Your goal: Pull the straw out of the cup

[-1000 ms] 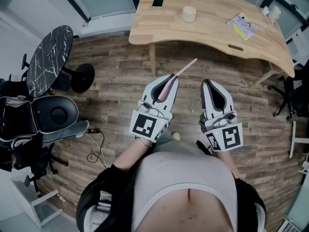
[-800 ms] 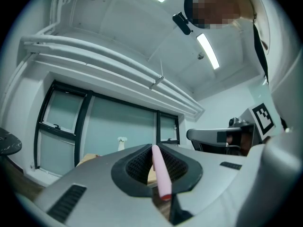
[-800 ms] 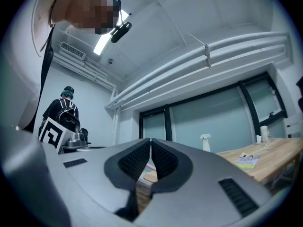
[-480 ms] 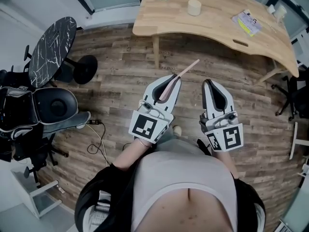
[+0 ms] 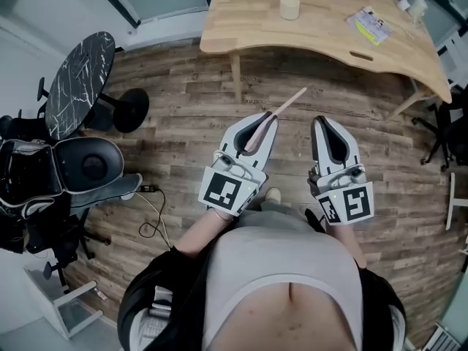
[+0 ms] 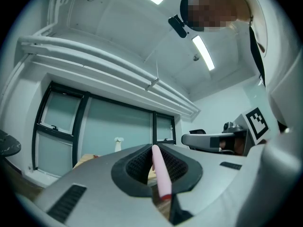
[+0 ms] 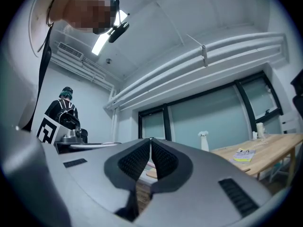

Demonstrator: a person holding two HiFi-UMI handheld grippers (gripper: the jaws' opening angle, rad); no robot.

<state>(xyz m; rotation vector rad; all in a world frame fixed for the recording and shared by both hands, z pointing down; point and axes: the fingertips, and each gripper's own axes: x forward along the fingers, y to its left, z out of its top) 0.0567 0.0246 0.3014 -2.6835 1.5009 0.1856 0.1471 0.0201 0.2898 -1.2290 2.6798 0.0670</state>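
The left gripper (image 5: pixel 264 118) pinches the freed straw (image 5: pixel 286 105) while the right gripper (image 5: pixel 320 121) is closed on nothing, so a light pinch avoids crushing it.

Light: bright, even, from long white ceiling strip lamps (image 6: pixel 202 52).
Edges: I see heavy fisheye bending, black corners.
Shadows: soft.
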